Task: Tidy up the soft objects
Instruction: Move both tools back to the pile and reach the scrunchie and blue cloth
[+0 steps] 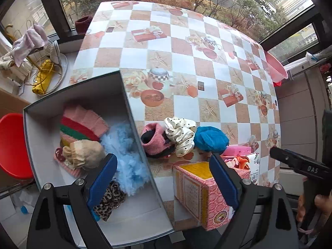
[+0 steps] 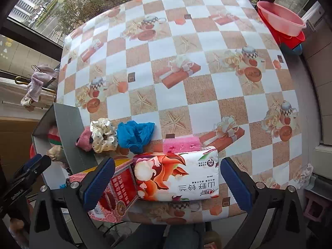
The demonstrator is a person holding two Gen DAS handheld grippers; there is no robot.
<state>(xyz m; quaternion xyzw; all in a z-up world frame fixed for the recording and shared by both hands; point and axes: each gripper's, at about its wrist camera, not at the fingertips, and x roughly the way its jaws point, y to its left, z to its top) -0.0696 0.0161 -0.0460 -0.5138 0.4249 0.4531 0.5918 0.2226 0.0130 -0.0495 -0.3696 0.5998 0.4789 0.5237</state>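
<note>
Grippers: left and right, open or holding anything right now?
Left gripper: open, holding nothing, above the box edge.
Right gripper: open, straddling the tissue pack, not gripping it.

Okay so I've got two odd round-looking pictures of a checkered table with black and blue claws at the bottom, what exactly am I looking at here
Those claws are hand-held grippers, one in each of a person's hands, each with a wide-angle camera looking along its two blue-padded fingers. One picture comes from the left gripper, the other from the right gripper. Both stand open and hold nothing.

On the checkered table sits an open box already holding soft things: a striped knit piece, a light blue fluffy item, a beige cloth and a leopard-print scrunchie.

Still out beside the box: a pink knit item, a polka-dot scrunchie, a blue cloth, a pink sponge, a tissue pack and a pink carton.
</note>
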